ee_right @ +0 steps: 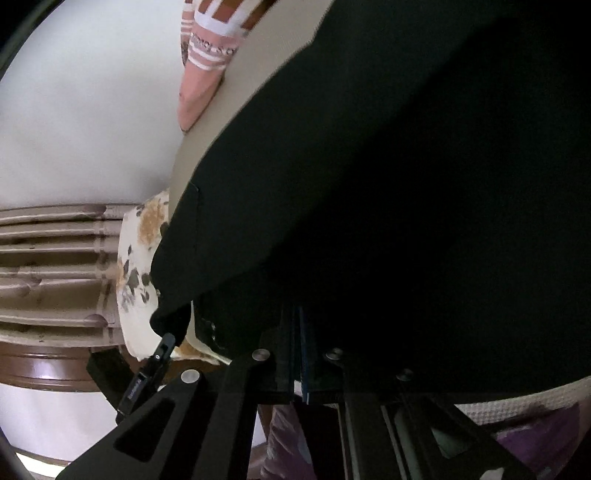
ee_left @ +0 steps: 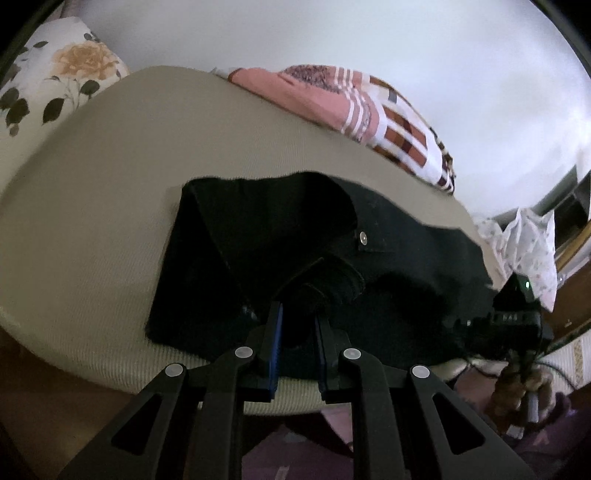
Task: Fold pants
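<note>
In the left wrist view we are looking over the left tongs, whose blue-padded fingers are standing slightly apart with a bunched fold of the black pants sitting between them; whether the pads are actually pinching the cloth we cannot tell. The pants are lying on a beige ribbed bed, a metal button catching the light on them. A floral pillow is lying at the far left, a pink striped blanket is stretching along the far edge against a white wall, and the other device's casing at the right is showing writing too blurred to read. In the right wrist view the right tongs are sitting nearly closed, fingers running into the pants, which are filling most of the frame; the grip itself is hidden in darkness. A carved headboard is showing at the left.
</note>
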A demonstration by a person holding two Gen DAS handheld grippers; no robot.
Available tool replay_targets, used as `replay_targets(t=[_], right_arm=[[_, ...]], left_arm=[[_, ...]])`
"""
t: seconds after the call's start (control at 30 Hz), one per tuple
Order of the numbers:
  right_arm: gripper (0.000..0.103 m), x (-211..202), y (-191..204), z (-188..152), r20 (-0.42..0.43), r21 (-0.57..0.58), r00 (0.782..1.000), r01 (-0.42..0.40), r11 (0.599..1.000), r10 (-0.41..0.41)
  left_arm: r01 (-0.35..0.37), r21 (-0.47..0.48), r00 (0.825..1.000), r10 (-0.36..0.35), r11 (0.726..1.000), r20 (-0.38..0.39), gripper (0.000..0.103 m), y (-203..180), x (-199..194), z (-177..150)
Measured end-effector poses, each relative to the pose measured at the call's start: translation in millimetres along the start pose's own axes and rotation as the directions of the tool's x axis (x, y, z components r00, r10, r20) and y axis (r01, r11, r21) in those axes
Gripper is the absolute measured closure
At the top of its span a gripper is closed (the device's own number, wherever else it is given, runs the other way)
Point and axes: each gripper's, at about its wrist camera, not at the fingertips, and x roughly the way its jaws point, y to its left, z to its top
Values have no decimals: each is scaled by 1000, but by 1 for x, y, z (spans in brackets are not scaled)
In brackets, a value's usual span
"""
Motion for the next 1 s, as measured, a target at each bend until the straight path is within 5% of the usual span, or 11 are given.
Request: replay_targets(t=[0.13, 0.17, 0.27, 0.3, 0.37, 0.57, 0.63, 0.67, 0.7, 1.0], right_arm=[[94, -19, -14, 15, 82, 60, 993, -84, 995, 79], [86, -24, -20, 21, 101, 79, 991, -97, 992, 89], [28, -35, -37, 27, 156, 131, 983, -114, 985, 93], [26, -37, -41, 28, 174, 152, 979, -135, 979, 108], [26, -39, -50, 34, 207, 186, 966, -196, 963, 157], [26, -30, -40, 63, 237, 139, 956, -212, 967, 175], [41, -19, -30, 74, 240, 120, 958, -188, 975, 155], [76, -14, -28, 82, 223, 111, 961, -190, 976, 162], [94, -21, -35, 88, 197, 98, 971, -160, 982, 138], [97, -48, -17, 34, 184, -8, 980, -80, 997, 80]], left_arm=[[22, -31, 1000, -22, 999, 3, 87, 1, 4, -3], [29, -36, 999, -29, 999, 13, 87, 1, 2, -1], [49, -38, 998, -47, 998, 47, 87, -2, -6, 7], [53, -35, 997, -51, 998, 57, 87, -2, -10, 9], [63, -32, 995, -60, 998, 80, 87, -4, -18, 15], [62, -24, 993, -59, 998, 102, 87, -5, -27, 24], [61, -33, 993, -57, 998, 100, 87, -3, -26, 22], [59, -38, 994, -55, 998, 98, 87, -3, -25, 21], [56, -41, 994, -52, 998, 93, 87, -1, -24, 20], [-13, -84, 1000, 15, 996, 27, 86, 19, -22, -2]])
